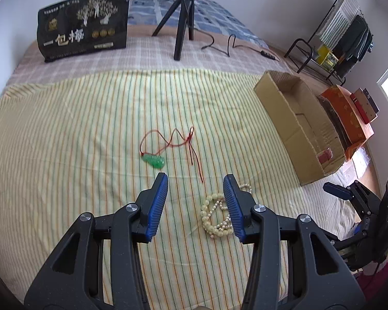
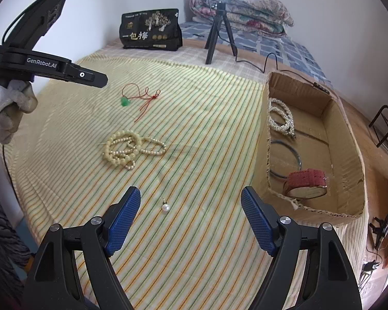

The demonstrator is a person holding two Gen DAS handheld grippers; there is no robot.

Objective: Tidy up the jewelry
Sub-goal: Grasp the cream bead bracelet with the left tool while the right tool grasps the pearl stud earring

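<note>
Both grippers are spread wide, holding nothing. Left gripper (image 1: 195, 178) hovers with the cream bead pile (image 1: 217, 215) low center, touching its right finger's inner edge; the jade pendant (image 1: 154, 161) sits just above the left fingertip. Right gripper (image 2: 190, 193) frames a lone pearl earring (image 2: 165, 207) at lower center, cardboard box (image 2: 349, 155) to the right.

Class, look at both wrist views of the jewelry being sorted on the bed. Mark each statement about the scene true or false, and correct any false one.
1. Both grippers are open and hold nothing. True: the left gripper and the right gripper are empty.
2. The green pendant lies inside the cardboard box. False: it lies on the striped sheet, on its red cord.
3. A watch with a red strap is in the box. True.
4. The single pearl earring lies on the sheet between the right gripper's fingers. True.
5. The cream bead strands are in the box. False: they lie on the sheet.
</note>
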